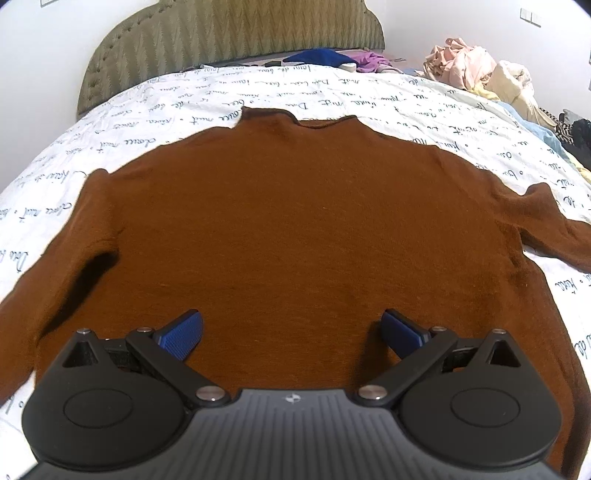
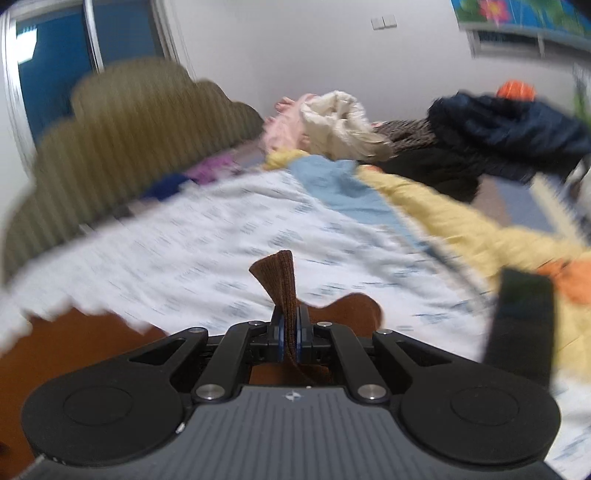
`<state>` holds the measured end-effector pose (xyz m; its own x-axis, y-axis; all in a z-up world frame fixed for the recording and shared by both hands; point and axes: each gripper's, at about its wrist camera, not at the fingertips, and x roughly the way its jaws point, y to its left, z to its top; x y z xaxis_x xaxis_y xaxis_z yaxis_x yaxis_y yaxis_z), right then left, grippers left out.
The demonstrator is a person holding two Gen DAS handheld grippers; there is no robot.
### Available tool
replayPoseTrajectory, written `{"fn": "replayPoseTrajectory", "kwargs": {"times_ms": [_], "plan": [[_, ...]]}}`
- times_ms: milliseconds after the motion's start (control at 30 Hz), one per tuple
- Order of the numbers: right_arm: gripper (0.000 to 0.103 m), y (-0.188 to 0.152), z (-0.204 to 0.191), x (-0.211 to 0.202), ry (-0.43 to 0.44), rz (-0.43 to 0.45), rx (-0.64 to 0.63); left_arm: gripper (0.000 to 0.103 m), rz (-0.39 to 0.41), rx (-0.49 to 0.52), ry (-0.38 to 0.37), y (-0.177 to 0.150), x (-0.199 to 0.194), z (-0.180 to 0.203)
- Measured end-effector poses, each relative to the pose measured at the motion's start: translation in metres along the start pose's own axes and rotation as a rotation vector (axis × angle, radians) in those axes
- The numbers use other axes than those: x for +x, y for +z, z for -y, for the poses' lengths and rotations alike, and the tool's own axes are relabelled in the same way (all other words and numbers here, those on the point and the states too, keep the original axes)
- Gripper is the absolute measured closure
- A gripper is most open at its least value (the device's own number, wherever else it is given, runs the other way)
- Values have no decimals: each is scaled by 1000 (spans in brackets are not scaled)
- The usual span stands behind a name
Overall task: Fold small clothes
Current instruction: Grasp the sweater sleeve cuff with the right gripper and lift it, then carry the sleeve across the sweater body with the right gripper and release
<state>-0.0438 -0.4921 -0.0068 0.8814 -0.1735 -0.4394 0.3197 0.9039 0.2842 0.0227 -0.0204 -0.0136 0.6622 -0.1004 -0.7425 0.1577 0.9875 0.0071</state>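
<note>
Where the bed [image 1: 369, 92] fills both views, you work on a white cover printed with dark script, backed by an olive headboard [image 1: 229, 33] against a white wall. Your brown sweater [image 1: 295, 229] lies flat on the cover, front down or up I cannot tell, neck toward the headboard, sleeves out to either side. Your left gripper [image 1: 291, 334] hovers over the hem end, blue pads spread wide, nothing between them. Your right gripper [image 2: 290, 338] is pressed together on a ribbed brown cuff [image 2: 280, 280], which stands up above the pads; the sleeve runs down behind them.

Room: a heap of pale pink and cream clothes [image 1: 476, 70] on the far right of the bed, blue and purple cloth [image 1: 332, 57] by the headboard. In the right view, a dark jacket [image 2: 506, 129], yellow and light blue bedding [image 2: 443, 206], a blue window [image 2: 55, 55], a wall switch [image 2: 383, 22].

Hard to make out: the right view is motion-blurred, the script unreadable. The sweater's hem sits behind the left gripper body. Both sleeves are cut off at the left view's edges. A dark strap-like shape [image 2: 521, 321] at lower right is unidentifiable.
</note>
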Motion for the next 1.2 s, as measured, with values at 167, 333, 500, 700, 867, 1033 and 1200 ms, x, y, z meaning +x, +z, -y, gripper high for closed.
{"fn": "replayPoseTrajectory", "kwargs": {"times_ms": [167,333,500,700,867,1033,1200], "plan": [[96,11,-30,-5,218,29,168,0,15,-31,18,4,-5,-14],[96,3,-85,7,296,3,144,0,19,-38,54,5,-8,-26],[95,-15,-128,23,355,-57,148,0,23,-26,87,4,-10,-36],[95,-31,-171,44,406,-122,149,0,31,-45,87,4,-14,-45],[95,-37,-208,54,456,-157,137,0,30,-51,90,1,-17,-50],[95,-41,-247,64,505,-191,120,0,41,-47,100,-2,-22,-57],[95,-48,-282,75,548,-222,116,0,48,-53,110,-5,-29,-66]]}}
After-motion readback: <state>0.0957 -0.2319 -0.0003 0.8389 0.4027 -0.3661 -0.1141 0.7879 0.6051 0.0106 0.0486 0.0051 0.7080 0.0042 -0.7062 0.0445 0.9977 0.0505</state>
